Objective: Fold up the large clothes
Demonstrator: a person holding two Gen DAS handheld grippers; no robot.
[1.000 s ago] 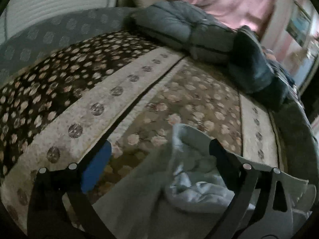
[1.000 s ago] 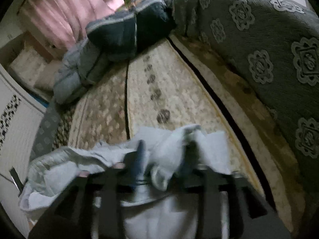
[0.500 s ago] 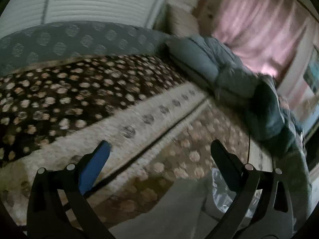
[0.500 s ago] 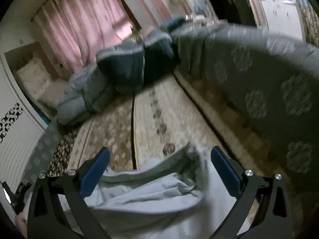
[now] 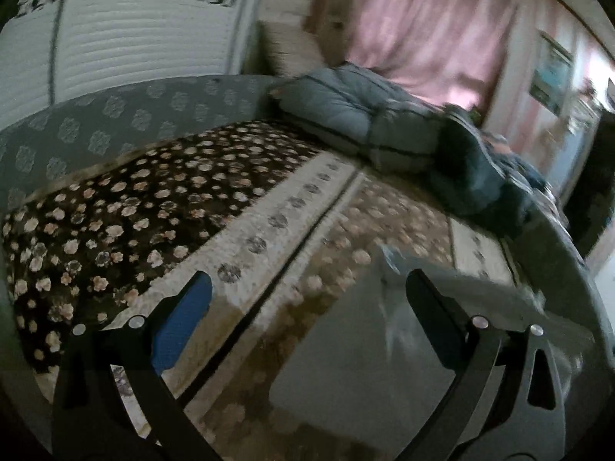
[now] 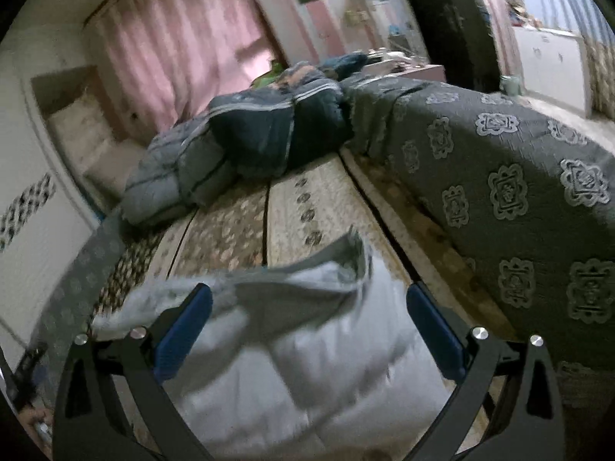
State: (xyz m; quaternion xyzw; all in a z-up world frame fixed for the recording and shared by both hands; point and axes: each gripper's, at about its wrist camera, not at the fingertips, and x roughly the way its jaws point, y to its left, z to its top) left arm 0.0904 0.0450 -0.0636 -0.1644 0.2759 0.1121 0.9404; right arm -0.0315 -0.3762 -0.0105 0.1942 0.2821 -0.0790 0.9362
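A pale grey garment (image 6: 307, 345) lies on the floral rug (image 6: 300, 199), one fold laid over itself. In the left wrist view the same garment (image 5: 365, 365) fills the lower right. My right gripper (image 6: 309, 307) hovers above it, open, jaws wide apart, nothing between the blue pads (image 6: 180, 334). My left gripper (image 5: 307, 296) is also open and empty, above the garment's left edge, with one blue pad (image 5: 180, 322) showing over the rug (image 5: 269, 223).
Grey patterned cushions (image 6: 499, 192) line the rug's right side and another grey cushion (image 5: 115, 123) its left. A heap of blue-grey quilts (image 5: 365, 123) lies at the far end before a pink curtain (image 5: 423, 27). A white slatted cabinet (image 5: 134, 46) stands left.
The right gripper let go of the garment and opened wide. Both grippers rose and drew back from it. The garment now lies flatter on the rug.
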